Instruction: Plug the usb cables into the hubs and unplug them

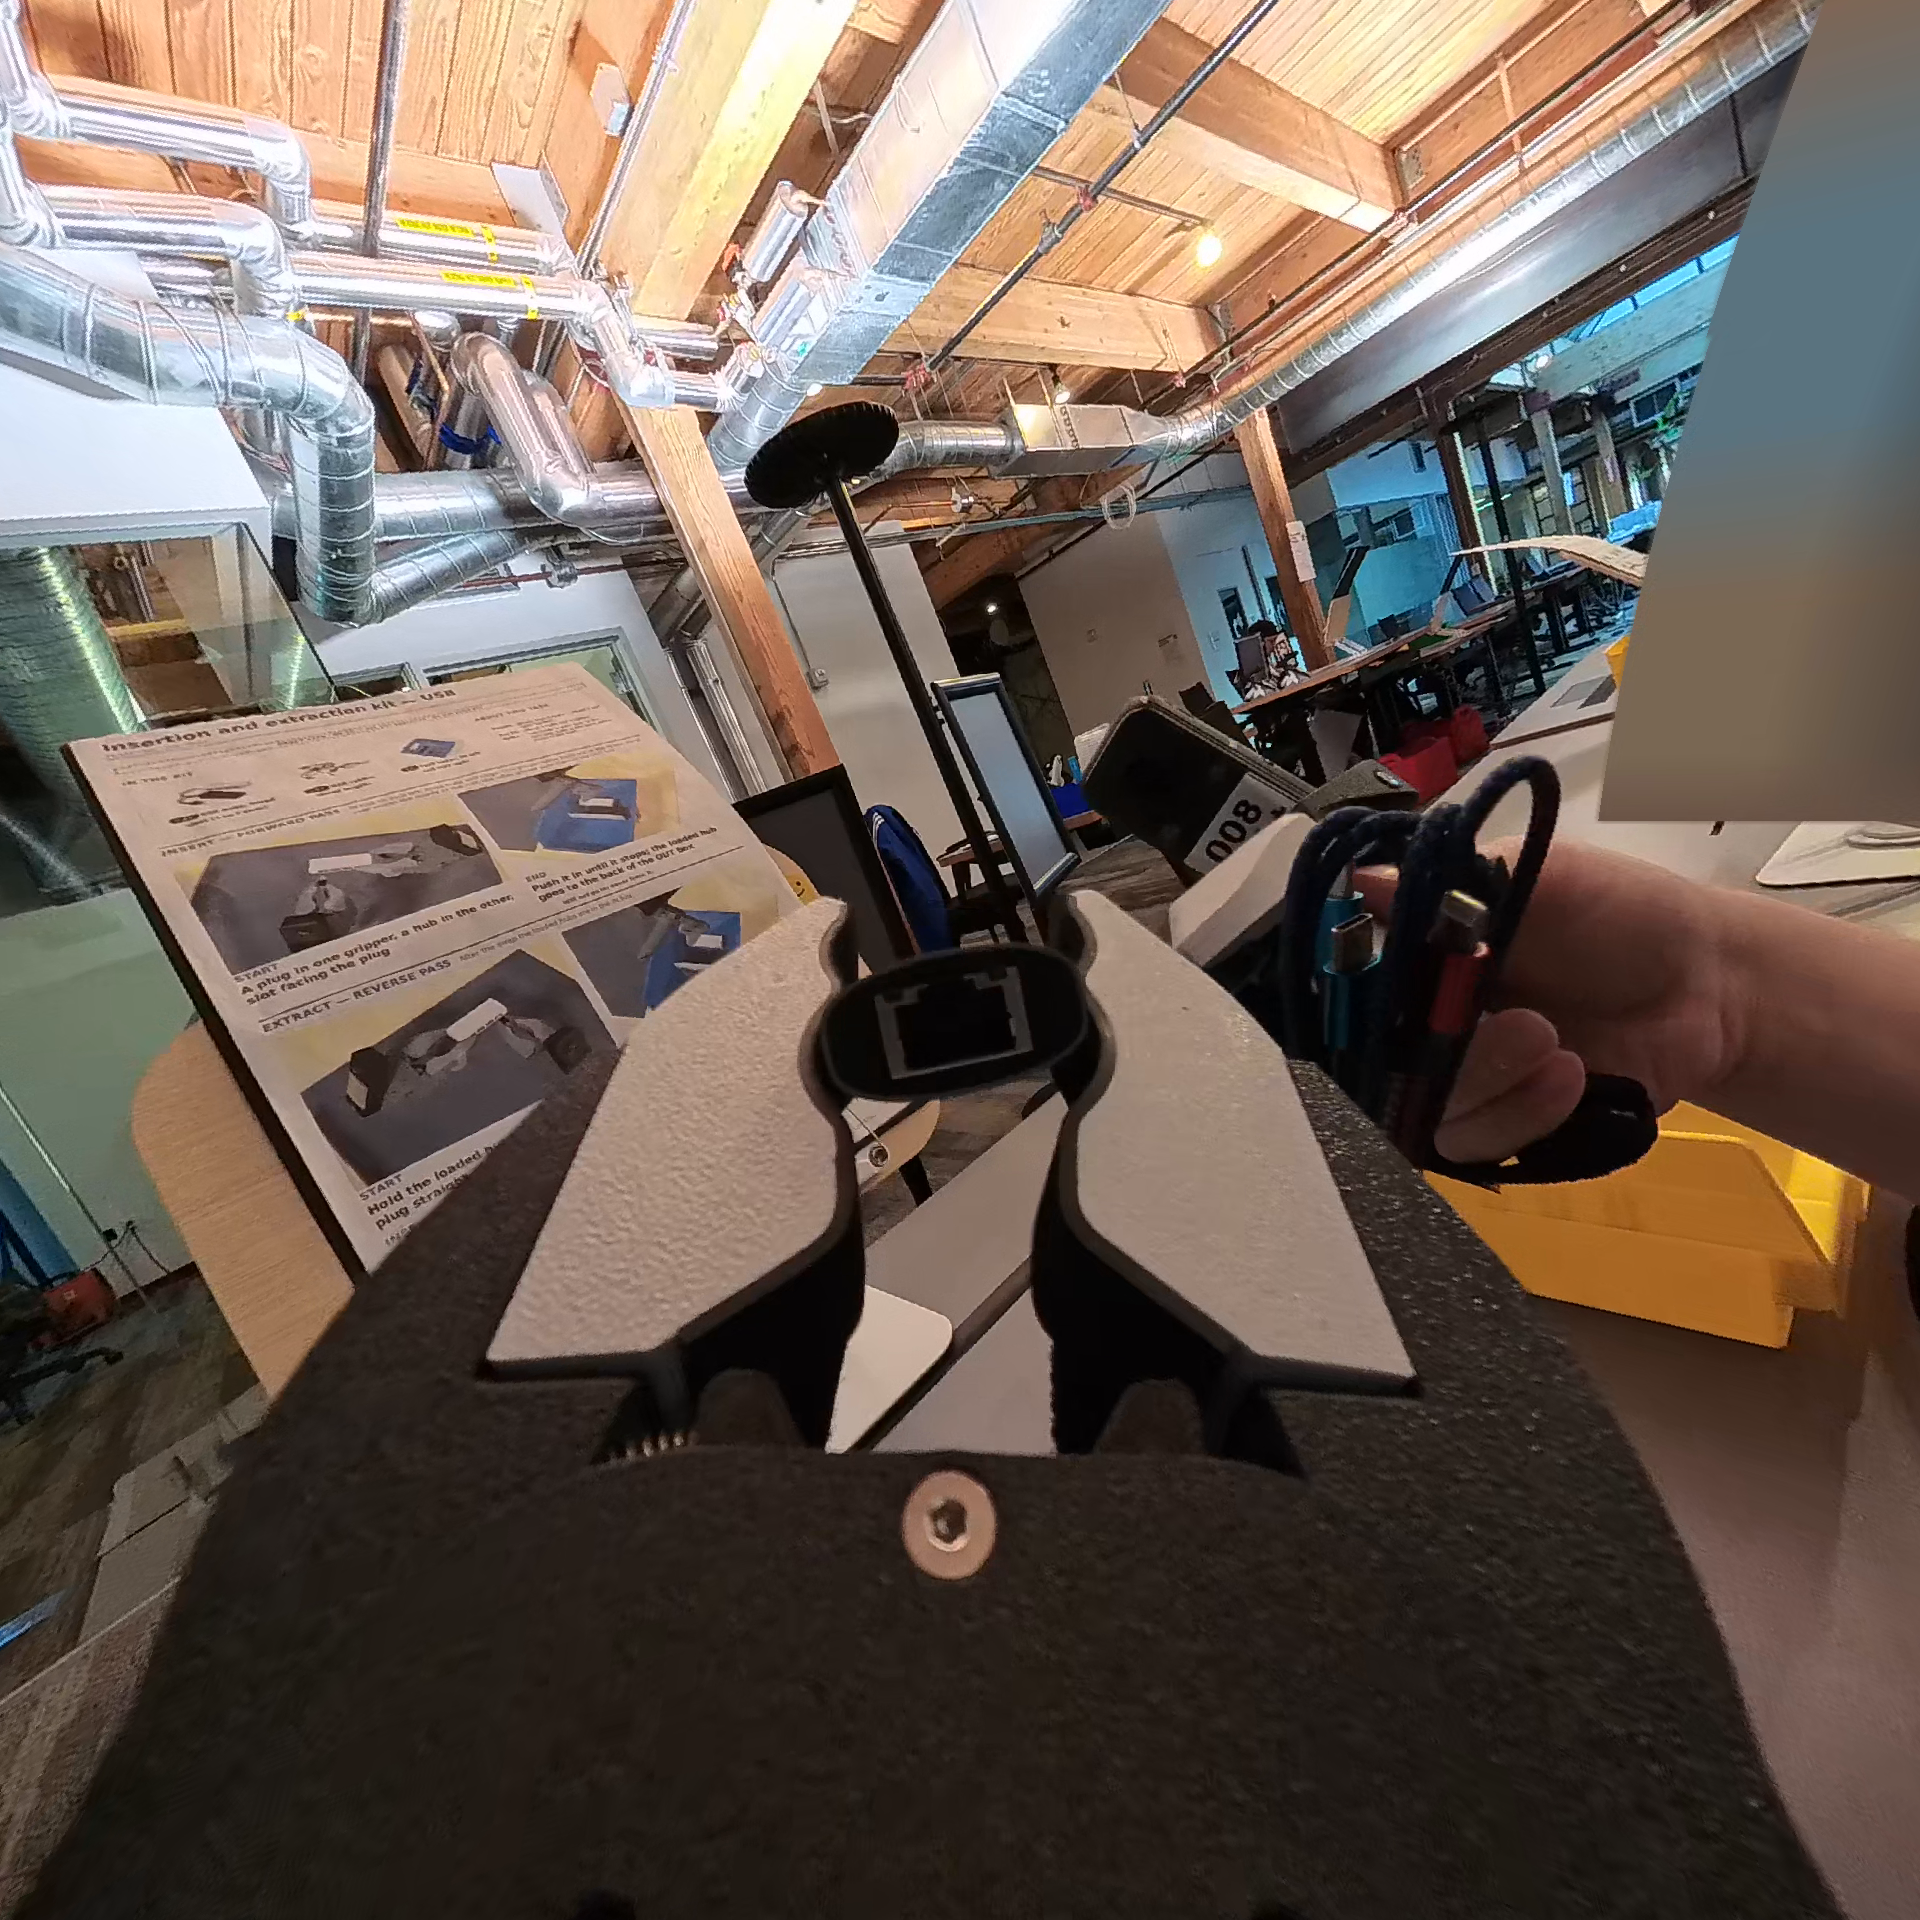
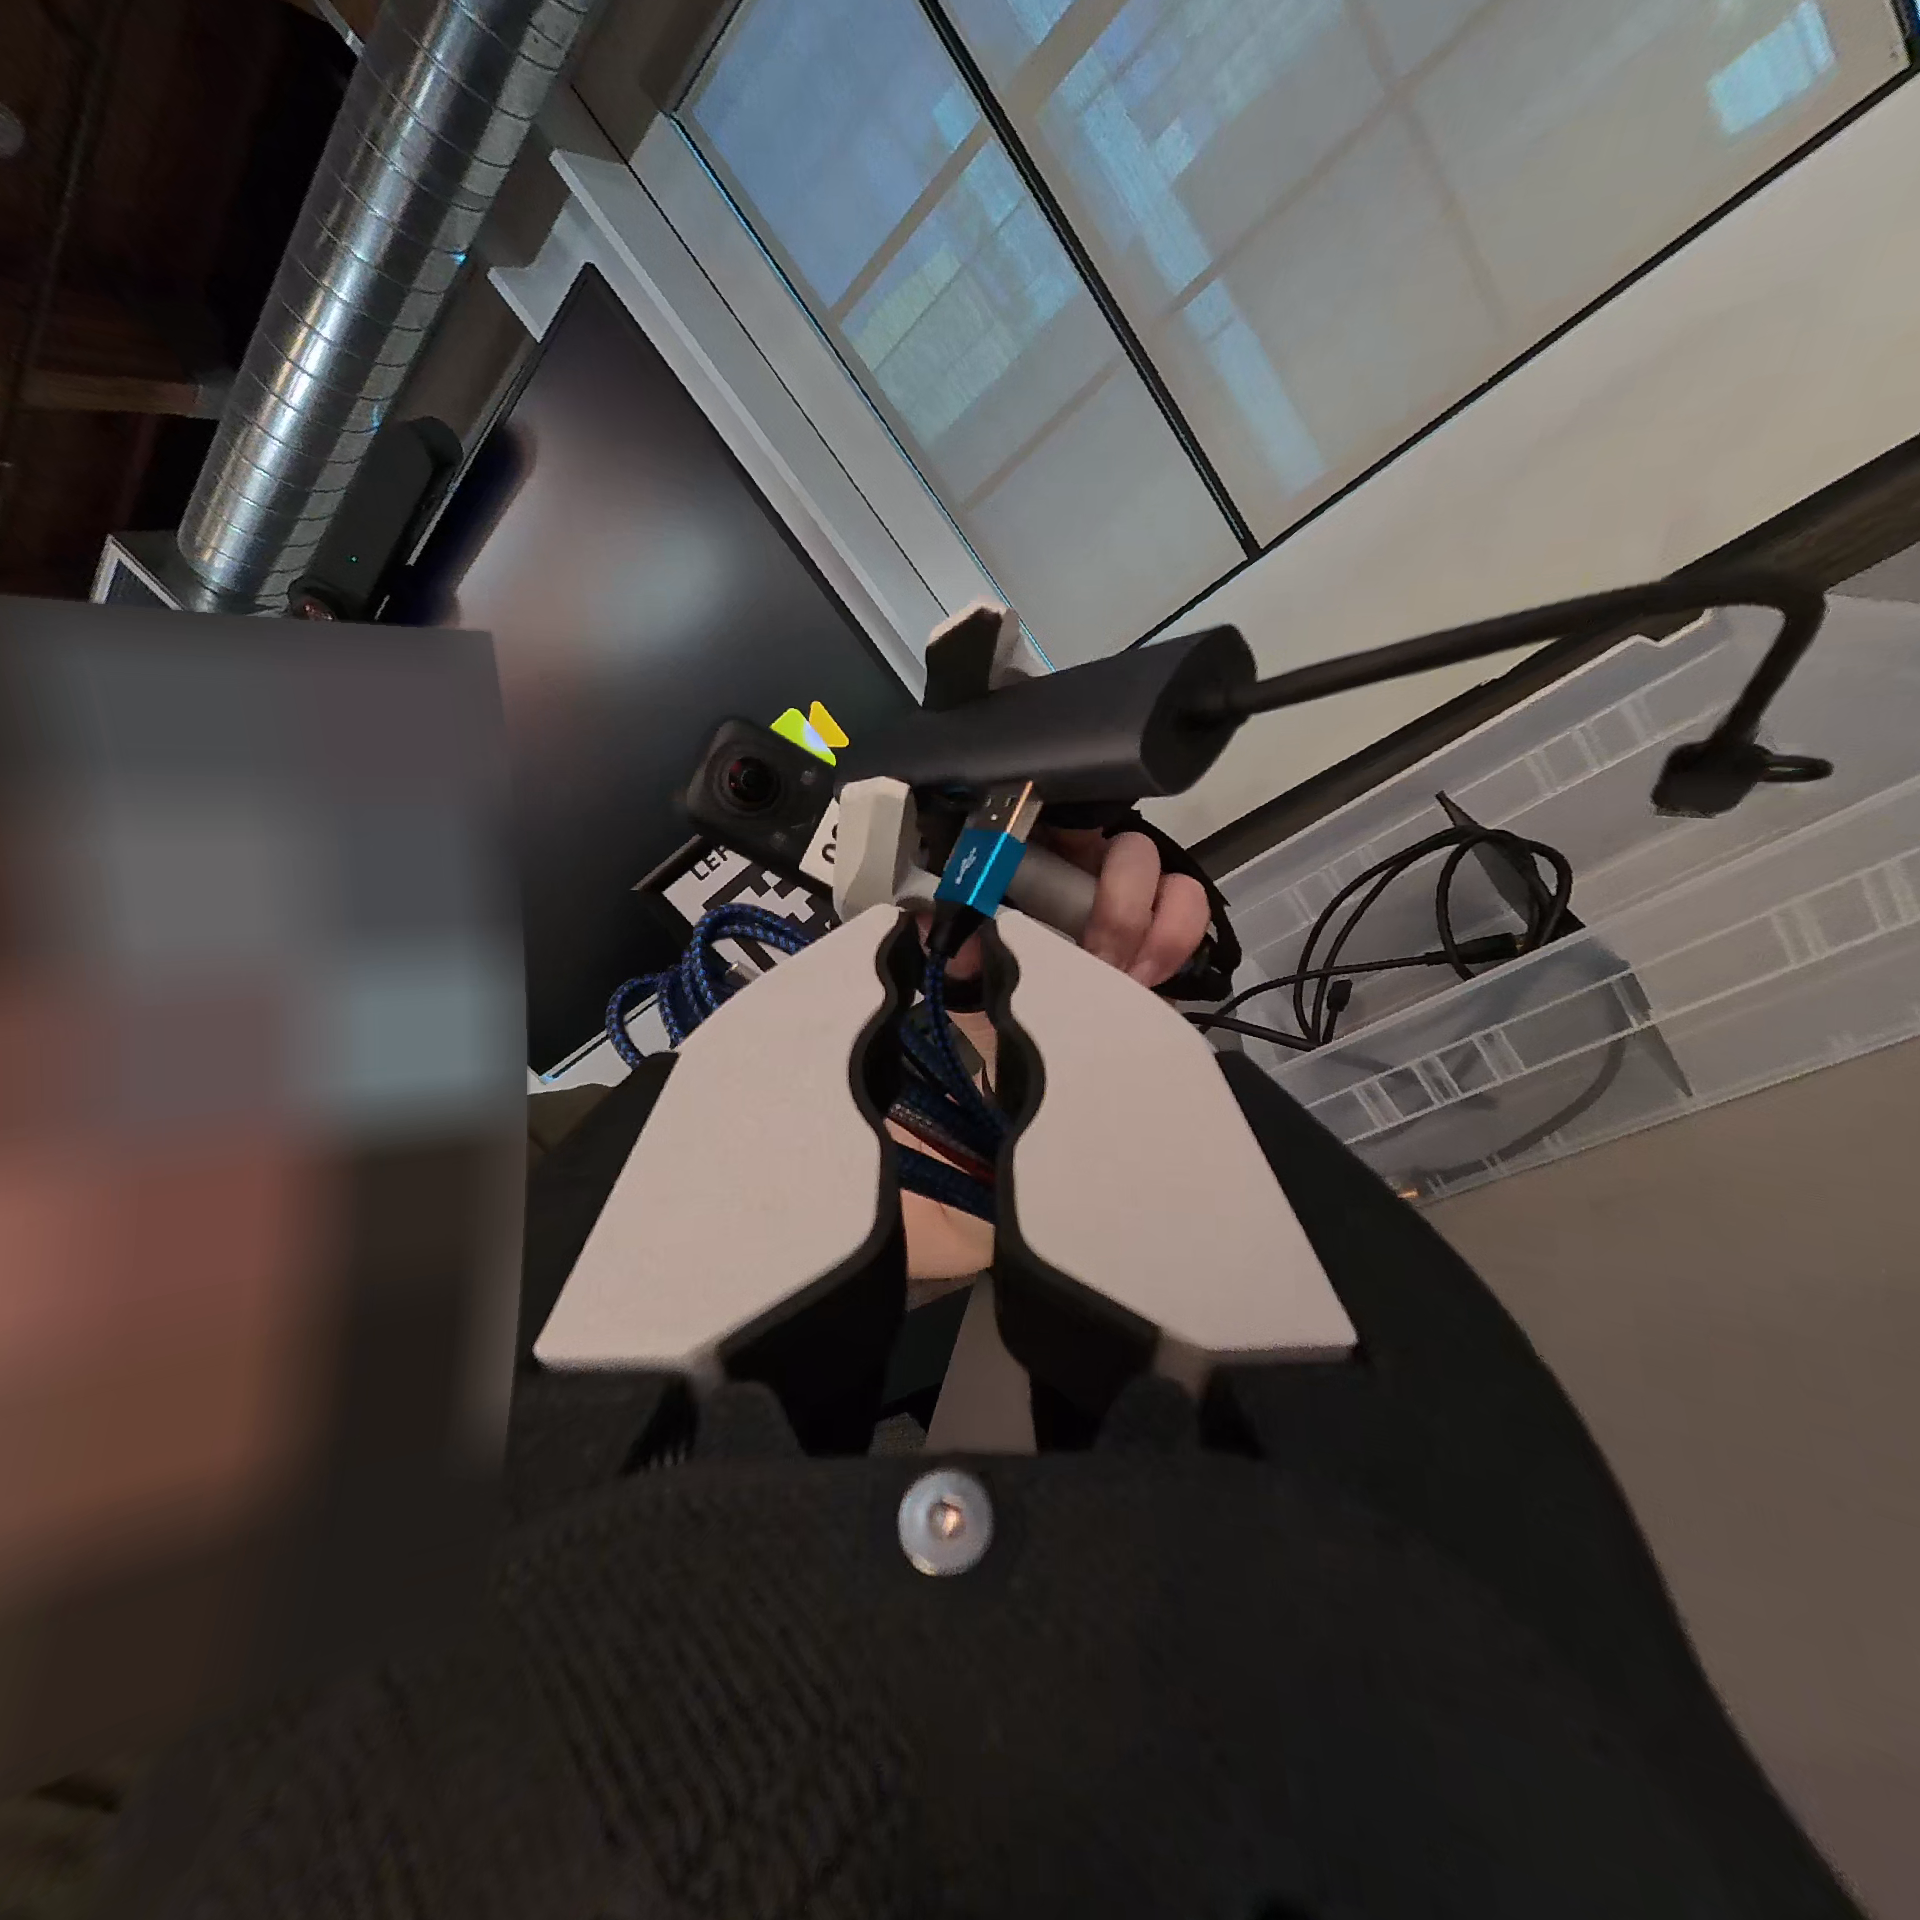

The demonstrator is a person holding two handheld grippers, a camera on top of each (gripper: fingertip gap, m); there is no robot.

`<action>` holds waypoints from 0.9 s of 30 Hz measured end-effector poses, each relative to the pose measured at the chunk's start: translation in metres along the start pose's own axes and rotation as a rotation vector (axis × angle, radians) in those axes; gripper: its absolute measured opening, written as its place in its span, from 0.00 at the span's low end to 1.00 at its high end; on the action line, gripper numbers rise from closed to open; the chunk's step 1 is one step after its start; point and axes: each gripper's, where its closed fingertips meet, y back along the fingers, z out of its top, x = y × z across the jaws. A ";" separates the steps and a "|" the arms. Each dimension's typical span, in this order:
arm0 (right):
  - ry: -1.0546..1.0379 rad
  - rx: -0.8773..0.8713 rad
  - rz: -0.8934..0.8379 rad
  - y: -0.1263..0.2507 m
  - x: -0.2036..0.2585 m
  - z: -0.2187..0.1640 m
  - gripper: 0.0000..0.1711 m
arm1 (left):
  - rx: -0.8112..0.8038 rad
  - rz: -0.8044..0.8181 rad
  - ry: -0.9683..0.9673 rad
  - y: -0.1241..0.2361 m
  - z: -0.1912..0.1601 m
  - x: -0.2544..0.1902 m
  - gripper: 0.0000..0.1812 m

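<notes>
Hub [image 1: 954, 1023] clenched in left tool [image 1: 956, 935], long axis along the fingers, clear air ahead; right tool [image 2: 940, 940] grips the blue USB plug [image 2: 982, 862] (tip pointing up at the hub's underside, just beside it).

Bright daylit left view, dimmer right view; fisheye edge warp, blurred patches

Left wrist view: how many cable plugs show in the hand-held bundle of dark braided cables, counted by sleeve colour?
Blue metal-sleeved plug: 1
Red metal-sleeved plug: 1
Total: 2 visible. The dark braided cable bundle may hide others.
</notes>
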 end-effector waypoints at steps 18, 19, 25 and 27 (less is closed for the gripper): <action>0.174 -0.017 -0.093 0.006 0.006 0.009 0.05 | 0.053 -0.041 -0.136 -0.001 -0.004 -0.005 0.20; 0.207 -0.017 -0.108 0.006 0.007 0.011 0.05 | 0.058 -0.038 -0.154 -0.001 -0.004 -0.005 0.20; 0.409 0.017 -0.230 0.008 0.014 0.014 0.05 | 0.076 -0.032 -0.159 -0.003 -0.007 -0.006 0.20; 0.446 0.020 -0.245 0.008 0.015 0.015 0.06 | 0.076 -0.031 -0.153 -0.004 -0.008 -0.006 0.20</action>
